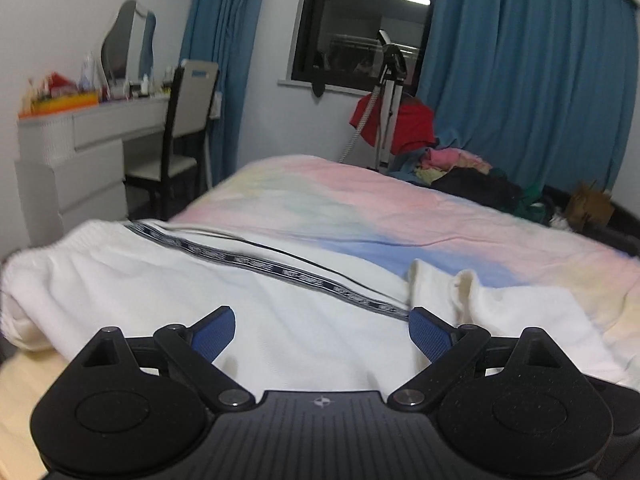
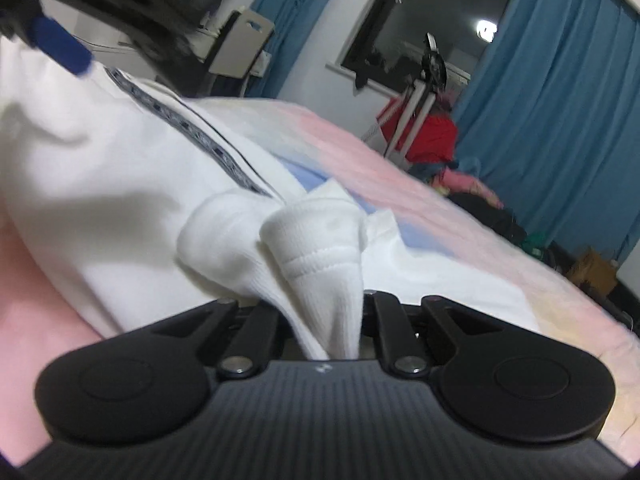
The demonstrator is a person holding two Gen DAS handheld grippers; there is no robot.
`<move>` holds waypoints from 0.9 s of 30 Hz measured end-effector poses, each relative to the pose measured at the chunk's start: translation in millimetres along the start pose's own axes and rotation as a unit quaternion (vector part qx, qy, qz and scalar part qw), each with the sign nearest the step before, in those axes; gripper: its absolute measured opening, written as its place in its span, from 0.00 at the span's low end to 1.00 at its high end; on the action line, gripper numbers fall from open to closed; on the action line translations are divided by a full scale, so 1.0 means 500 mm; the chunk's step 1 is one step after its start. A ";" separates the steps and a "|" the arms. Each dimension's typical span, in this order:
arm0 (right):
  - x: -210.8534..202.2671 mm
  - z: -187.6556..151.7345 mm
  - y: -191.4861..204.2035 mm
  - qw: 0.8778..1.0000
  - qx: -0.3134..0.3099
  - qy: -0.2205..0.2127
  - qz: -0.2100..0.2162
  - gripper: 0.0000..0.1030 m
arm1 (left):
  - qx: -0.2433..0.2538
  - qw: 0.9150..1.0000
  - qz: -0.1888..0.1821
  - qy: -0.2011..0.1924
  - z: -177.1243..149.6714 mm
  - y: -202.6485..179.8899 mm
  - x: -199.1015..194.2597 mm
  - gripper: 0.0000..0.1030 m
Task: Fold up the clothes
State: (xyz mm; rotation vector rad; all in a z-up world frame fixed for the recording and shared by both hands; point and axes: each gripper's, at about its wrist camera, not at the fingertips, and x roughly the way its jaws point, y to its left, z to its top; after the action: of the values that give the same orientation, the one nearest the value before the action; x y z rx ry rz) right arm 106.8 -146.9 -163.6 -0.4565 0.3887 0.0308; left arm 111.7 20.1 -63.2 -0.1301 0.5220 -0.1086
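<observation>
A pastel bedspread (image 1: 360, 200) covers the bed. At ten o'clock, a white dresser (image 1: 80, 148) with chair (image 1: 188, 120); blue curtains (image 1: 520, 80) flank a dark window (image 1: 360, 28) at twelve o'clock.

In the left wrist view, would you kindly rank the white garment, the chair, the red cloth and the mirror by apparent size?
1. White garment, nearest the camera, so flattered.
2. Chair.
3. Red cloth and mirror look alike; unranked.

Left gripper (image 1: 322, 330), jaws spread wide, hovers at lower centre over white trousers (image 1: 200, 300) with dark side stripe (image 1: 280, 270), lying on pastel bedsheet (image 1: 360, 200).
</observation>
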 end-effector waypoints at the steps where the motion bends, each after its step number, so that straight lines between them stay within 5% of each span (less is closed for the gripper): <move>1: -0.005 0.004 0.001 1.000 -0.004 -0.007 0.004 0.11 | -0.007 1.000 -0.009 0.001 0.000 0.005 0.004 0.92; 9: -0.015 0.019 -0.007 0.998 0.025 0.014 0.059 0.20 | -0.027 0.998 -0.049 0.008 -0.008 0.017 0.012 0.92; 13: -0.056 0.033 -0.076 0.974 0.150 0.062 0.160 0.73 | -0.023 0.998 -0.060 0.007 -0.013 0.015 0.009 0.92; 16: -0.099 0.044 -0.114 0.952 0.214 0.074 0.207 0.76 | -0.025 0.997 -0.070 0.005 -0.018 0.010 0.002 0.92; 20: -0.164 0.034 -0.170 0.944 0.266 0.075 0.179 0.76 | -0.024 0.995 -0.098 -0.004 -0.022 0.003 -0.016 0.92; 27: -0.127 -0.017 -0.239 0.951 0.290 0.097 0.038 0.76 | 0.048 0.994 -0.099 0.007 -0.058 -0.063 0.002 0.93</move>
State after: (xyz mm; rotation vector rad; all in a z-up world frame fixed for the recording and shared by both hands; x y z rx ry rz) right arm 59.0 -254.4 -96.1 0.1397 0.5840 -0.0536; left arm 95.8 -13.7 -83.9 -0.0874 0.5168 -0.3271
